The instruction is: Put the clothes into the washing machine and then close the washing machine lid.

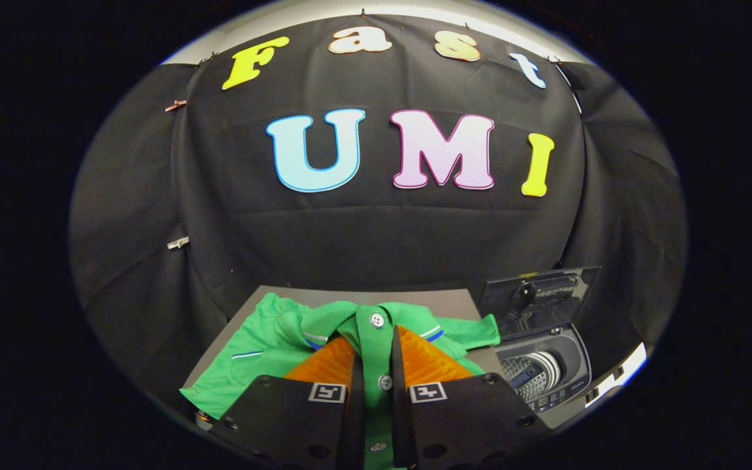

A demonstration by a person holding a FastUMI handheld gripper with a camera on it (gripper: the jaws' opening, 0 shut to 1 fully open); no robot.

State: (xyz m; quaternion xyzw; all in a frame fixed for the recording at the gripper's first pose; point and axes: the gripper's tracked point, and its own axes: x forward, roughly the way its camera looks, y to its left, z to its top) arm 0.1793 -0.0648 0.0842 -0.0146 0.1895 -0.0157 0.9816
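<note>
The gripper [376, 365] is sitting low over the near part of the table [415, 301], its two fingers [333, 362] standing close together with only a narrow gap between them. The buttoned front strip of a green shirt [271, 339] is running straight through that gap, and both fingers are pressing against it from either side, so the claw is clenched on the shirt. One button [385, 382] is showing between the fingers, a second [377, 320] is lying just ahead of the tips below the collar [350, 312], and a third is showing low down between the finger bases. The shirt is lying spread on the table, its body and one sleeve reaching toward the table's left edge and near-left corner, the other sleeve stretching toward the right edge; white and blue trim is showing on the sleeve ends. The collar is lying just beyond the fingertips, pointing toward the table's far edge. A bare grey strip of table is showing behind the shirt along the far edge. To the right of the table's right edge a small top-loading washer [546, 375] is standing, close beside the shirt's right sleeve. Its lid [536, 294] is standing raised and leaning back, and the ribbed drum [532, 373] is lying open to view beneath it. Whether the sleeve is touching the washer cannot be told.
</note>
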